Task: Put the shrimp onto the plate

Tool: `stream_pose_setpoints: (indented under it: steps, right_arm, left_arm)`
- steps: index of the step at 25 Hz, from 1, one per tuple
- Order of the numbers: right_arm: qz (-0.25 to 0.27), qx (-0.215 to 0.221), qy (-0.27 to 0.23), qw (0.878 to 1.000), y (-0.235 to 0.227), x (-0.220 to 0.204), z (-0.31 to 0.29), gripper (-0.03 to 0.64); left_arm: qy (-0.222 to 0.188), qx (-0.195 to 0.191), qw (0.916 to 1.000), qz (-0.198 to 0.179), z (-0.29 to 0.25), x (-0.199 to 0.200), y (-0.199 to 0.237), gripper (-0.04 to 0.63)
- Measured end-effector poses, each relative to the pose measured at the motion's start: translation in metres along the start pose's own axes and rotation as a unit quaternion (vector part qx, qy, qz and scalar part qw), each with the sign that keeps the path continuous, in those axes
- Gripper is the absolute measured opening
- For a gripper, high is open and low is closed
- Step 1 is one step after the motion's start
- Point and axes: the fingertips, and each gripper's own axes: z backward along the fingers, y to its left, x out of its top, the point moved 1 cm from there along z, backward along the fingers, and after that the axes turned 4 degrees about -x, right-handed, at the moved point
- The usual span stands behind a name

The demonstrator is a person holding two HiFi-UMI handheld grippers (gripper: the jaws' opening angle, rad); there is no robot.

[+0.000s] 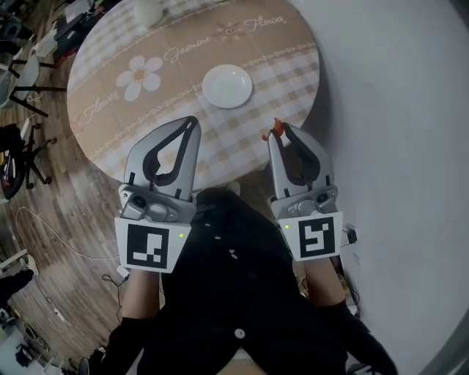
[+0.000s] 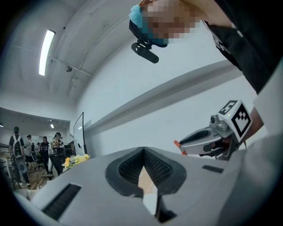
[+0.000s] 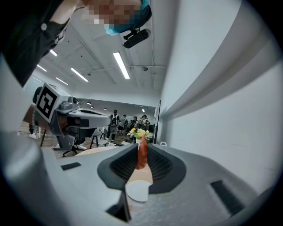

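Holding: the right gripper (image 1: 281,133) pinches the shrimp (image 1: 276,127) at its jaw tips.
Shrimp: red-orange. In the right gripper view it stands upright (image 3: 142,153) between the ribbed pads (image 3: 161,164), with its upper end poking above them.
Shrimp place: in the air over the near edge of the table (image 1: 110,80), to the right of the plate (image 1: 227,86), nearer the person and apart from it.
Left side: the left gripper (image 1: 193,121) has its jaws pressed together at the tips with nothing between them. Its own view shows the tips meeting (image 2: 143,149) over an open, diamond-shaped gap.
Plate: white and round, lying on the table ahead of both grippers. In the right gripper view it shows as a pale patch (image 3: 138,190) below the shrimp.
Table: round, under a checked cloth with a flower print.
Far edge: a white vessel (image 1: 149,11), partly cut off by the frame.
Across: from the left gripper view, the right gripper (image 2: 179,145) shows at the right, with an orange bit at its tip.
Background: yellow flowers (image 3: 138,132) beyond the shrimp.
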Motion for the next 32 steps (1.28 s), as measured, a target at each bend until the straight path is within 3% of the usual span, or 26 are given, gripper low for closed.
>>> stream_pose_setpoints:
  steps: [32]
  right_arm:
    - [0.025,0.012,0.018,0.999,0.019,0.001,-0.042,0.046]
  left_arm:
    - [0.004,0.005,0.9999,0.015,0.002,-0.027,0.039,0.002]
